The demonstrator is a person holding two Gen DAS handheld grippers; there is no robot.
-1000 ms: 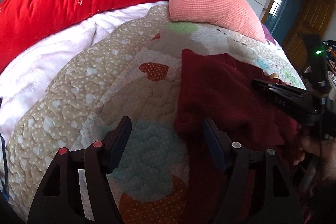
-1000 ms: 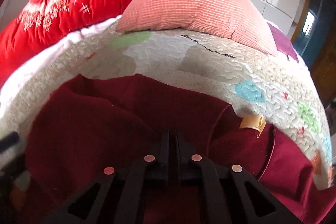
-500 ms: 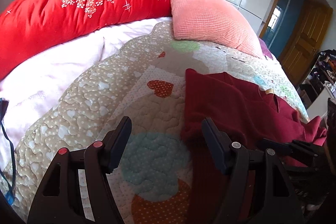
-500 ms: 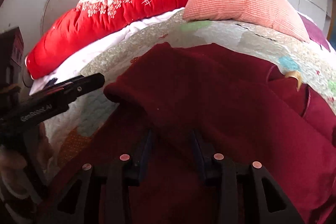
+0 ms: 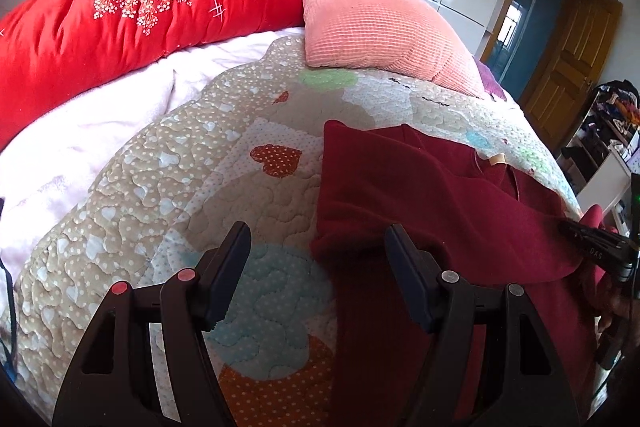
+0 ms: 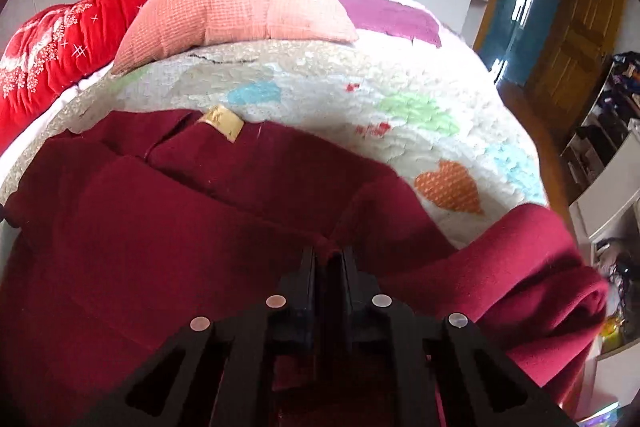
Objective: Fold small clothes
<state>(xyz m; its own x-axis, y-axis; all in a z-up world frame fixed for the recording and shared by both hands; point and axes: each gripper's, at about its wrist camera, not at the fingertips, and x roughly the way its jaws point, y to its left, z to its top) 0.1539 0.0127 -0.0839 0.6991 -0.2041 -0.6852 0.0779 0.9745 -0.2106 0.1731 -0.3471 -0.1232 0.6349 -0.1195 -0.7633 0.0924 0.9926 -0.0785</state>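
A dark red garment [image 5: 424,203] lies partly folded on the patchwork quilt [image 5: 192,163], with a tan neck label [image 5: 495,158]. My left gripper [image 5: 318,247] is open and empty, just above the garment's folded left edge. My right gripper [image 6: 328,259] is shut on a fold of the dark red garment [image 6: 168,227] near its right side. It also shows at the right edge of the left wrist view [image 5: 592,247], pinching the cloth. The tan label [image 6: 222,121] shows in the right wrist view, and a loose flap of cloth [image 6: 532,267] hangs to the right.
A red floral duvet [image 5: 120,23] and a pink pillow [image 5: 368,27] lie at the head of the bed. A purple blanket [image 6: 388,11] lies behind the pillow. A wooden door [image 5: 568,59] and cluttered shelves [image 5: 608,131] stand to the right, past the bed's edge.
My right gripper opened, moved to the garment's right side, then shut again on the cloth there. My left gripper stayed open near the folded left edge.
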